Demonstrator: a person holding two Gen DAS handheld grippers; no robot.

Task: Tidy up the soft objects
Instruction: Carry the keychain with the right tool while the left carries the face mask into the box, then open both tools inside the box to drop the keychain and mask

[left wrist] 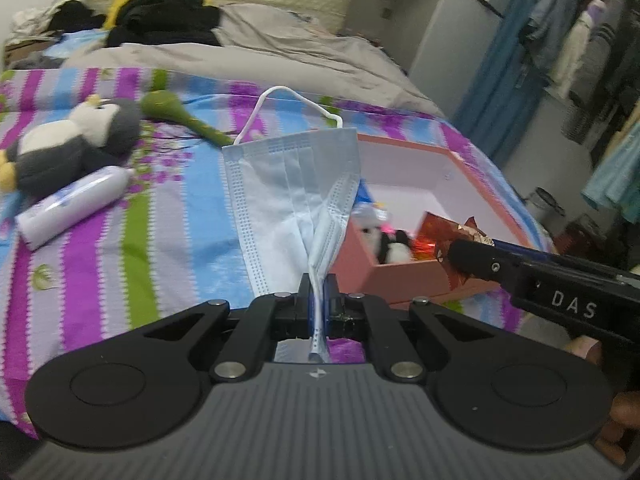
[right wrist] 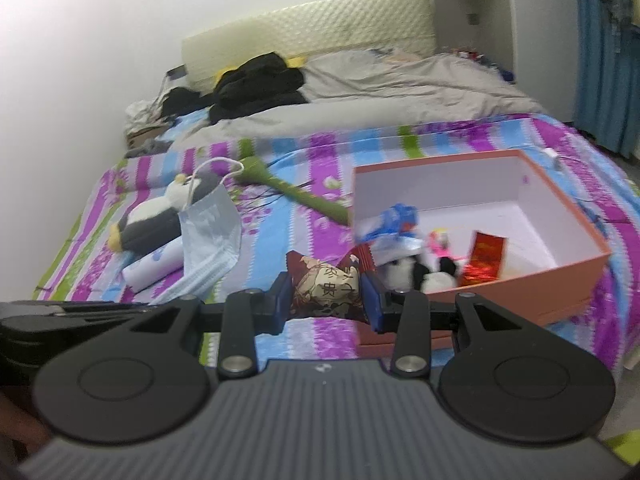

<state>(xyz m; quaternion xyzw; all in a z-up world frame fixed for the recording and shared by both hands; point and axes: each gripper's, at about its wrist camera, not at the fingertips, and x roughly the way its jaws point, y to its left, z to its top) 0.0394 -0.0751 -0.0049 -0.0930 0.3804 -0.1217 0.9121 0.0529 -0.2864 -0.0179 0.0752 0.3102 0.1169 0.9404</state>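
My left gripper (left wrist: 319,286) is shut on a light blue face mask (left wrist: 296,184) that hangs above the striped bedspread, its white ear loop standing up. My right gripper (right wrist: 327,294) is shut on a dark red patterned sachet (right wrist: 328,288) just in front of the pink box (right wrist: 576,268). That box (left wrist: 408,276) holds a small panda plush (right wrist: 416,274), a red packet (right wrist: 486,254) and a blue-white wrapper. The mask (right wrist: 210,240) shows in the right wrist view, left of the sachet. The right gripper's body (left wrist: 560,280) reaches in from the right in the left wrist view.
A grey and white penguin plush (left wrist: 76,140), a white tube (left wrist: 72,204) and a green felt piece (left wrist: 176,114) lie on the striped bedspread (left wrist: 120,248). Behind are a grey duvet (left wrist: 248,52) and black clothes (left wrist: 164,16). Hanging clothes fill the right side.
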